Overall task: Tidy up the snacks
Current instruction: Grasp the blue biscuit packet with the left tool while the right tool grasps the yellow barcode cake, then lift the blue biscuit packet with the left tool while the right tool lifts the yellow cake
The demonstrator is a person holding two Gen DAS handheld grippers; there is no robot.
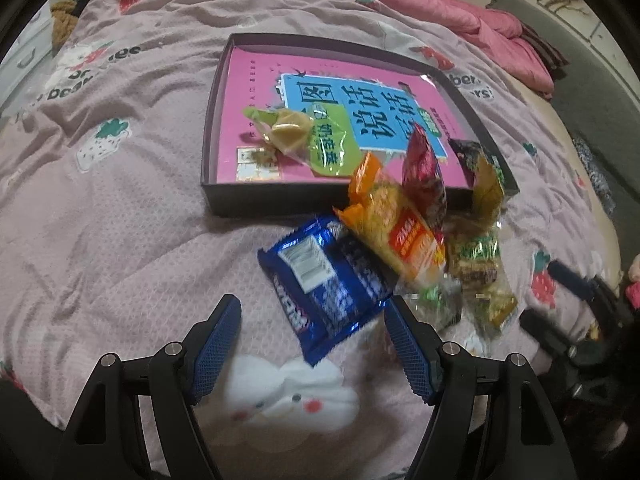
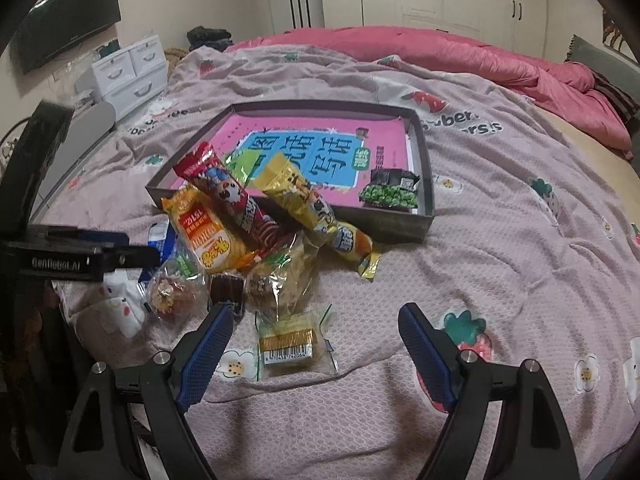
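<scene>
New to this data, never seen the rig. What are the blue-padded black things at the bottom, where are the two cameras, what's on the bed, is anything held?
No robot arm here: a person holds a two-finger gripper in each hand, and each gripper carries a fisheye camera looking forward along its fingers. One picture is from the left gripper, the other from the right gripper. The blue-padded black fingers are the gripper's own; both are open and hold nothing.

On the pink bedspread sits a shallow dark box with a pink book inside, plus a green pea packet and a green-wrapped pastry. In front lies a loose pile of snacks, among them a blue packet, an orange packet and a small clear-wrapped cake.
</scene>
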